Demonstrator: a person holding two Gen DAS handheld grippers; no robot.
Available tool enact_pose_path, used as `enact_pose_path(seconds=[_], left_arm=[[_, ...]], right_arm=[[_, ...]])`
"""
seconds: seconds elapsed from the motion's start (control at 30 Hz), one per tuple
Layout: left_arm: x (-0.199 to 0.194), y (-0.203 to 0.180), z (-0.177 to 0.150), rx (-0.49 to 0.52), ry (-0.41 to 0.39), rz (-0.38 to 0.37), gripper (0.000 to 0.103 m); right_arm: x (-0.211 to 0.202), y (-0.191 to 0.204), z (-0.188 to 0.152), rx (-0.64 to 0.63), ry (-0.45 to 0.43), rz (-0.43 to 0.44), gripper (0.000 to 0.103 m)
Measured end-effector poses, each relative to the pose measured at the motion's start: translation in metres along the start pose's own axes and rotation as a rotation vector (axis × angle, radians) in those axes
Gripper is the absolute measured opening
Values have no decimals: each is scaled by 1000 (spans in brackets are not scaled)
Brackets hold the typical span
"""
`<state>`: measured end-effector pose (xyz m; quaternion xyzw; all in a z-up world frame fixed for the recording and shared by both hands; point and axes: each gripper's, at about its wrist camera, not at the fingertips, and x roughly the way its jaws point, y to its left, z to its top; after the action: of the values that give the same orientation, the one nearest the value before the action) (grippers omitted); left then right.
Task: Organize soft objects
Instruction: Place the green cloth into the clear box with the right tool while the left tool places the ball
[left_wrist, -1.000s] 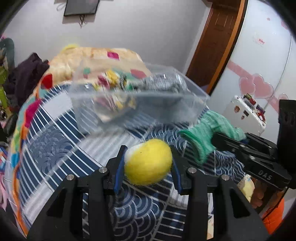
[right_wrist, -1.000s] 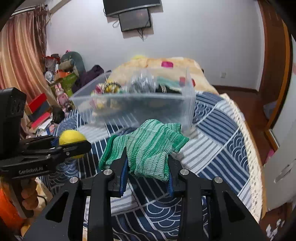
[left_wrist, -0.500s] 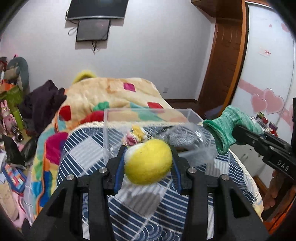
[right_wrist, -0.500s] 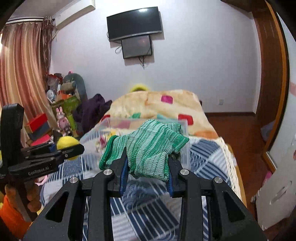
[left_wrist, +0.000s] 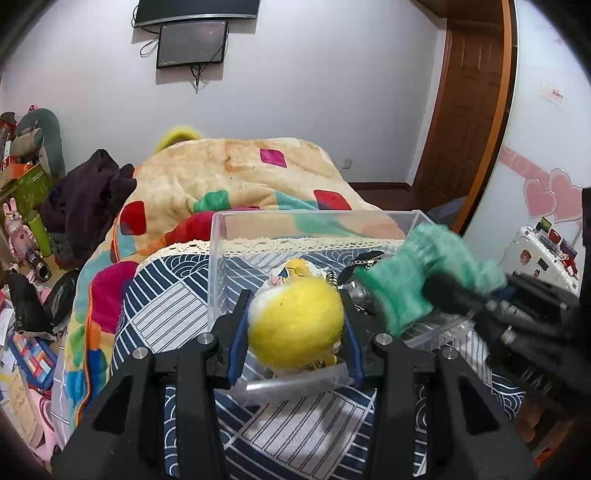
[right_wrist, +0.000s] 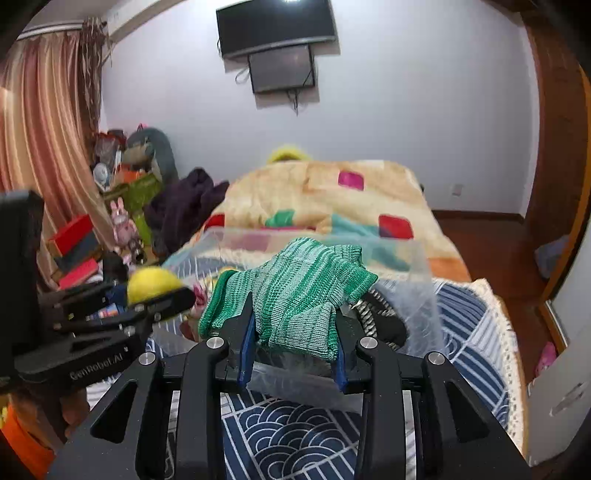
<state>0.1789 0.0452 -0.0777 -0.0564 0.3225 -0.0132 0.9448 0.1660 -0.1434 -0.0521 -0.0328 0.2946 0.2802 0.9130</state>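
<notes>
My left gripper (left_wrist: 293, 325) is shut on a yellow felt ball (left_wrist: 295, 325) and holds it over the near edge of a clear plastic bin (left_wrist: 221, 258) on the bed. My right gripper (right_wrist: 293, 332) is shut on a green knit glove (right_wrist: 295, 288) and holds it over the same bin (right_wrist: 424, 295), right of the ball. In the right wrist view the ball (right_wrist: 153, 286) and left gripper (right_wrist: 162, 299) show at left. In the left wrist view the glove (left_wrist: 413, 280) shows blurred at right. Small toys and a dark chain item lie in the bin.
The bin sits on a blue patterned bedspread (left_wrist: 166, 295), with a colourful patched blanket (left_wrist: 240, 177) behind it. Clutter and toys (right_wrist: 122, 206) stand left of the bed. A wooden door (left_wrist: 469, 110) and a white cabinet (left_wrist: 539, 251) are at right.
Both grippers have moved forward and down toward the bin, which now lies directly beneath the ball and the glove. Both holds are unchanged.
</notes>
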Motion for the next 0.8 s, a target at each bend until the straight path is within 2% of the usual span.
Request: enact_pose_path(seconds=[0.17, 0.4, 0.5, 0.57, 0.63, 0.8], left_arm=[[10, -1, 1, -1, 17, 0, 43], [15, 0, -2, -6, 35, 2, 46], [12, -1, -4, -2, 31, -6, 57], [7, -3, -5, 3, 19, -6, 62], [3, -5, -6, 5, 7, -1, 64], [-17, -5, -7, -3, -27, -17, 65]], right_arm=[[12, 3, -8, -29, 46, -21, 30], [14, -3, -10, -21, 66, -30, 34], [11, -7, -10, -15, 67, -43, 45], [9, -10, -10, 2, 69, -42, 59], [5, -13, -11, 23, 64, -32, 62], [-4, -19, -11, 44, 57, -23, 62]])
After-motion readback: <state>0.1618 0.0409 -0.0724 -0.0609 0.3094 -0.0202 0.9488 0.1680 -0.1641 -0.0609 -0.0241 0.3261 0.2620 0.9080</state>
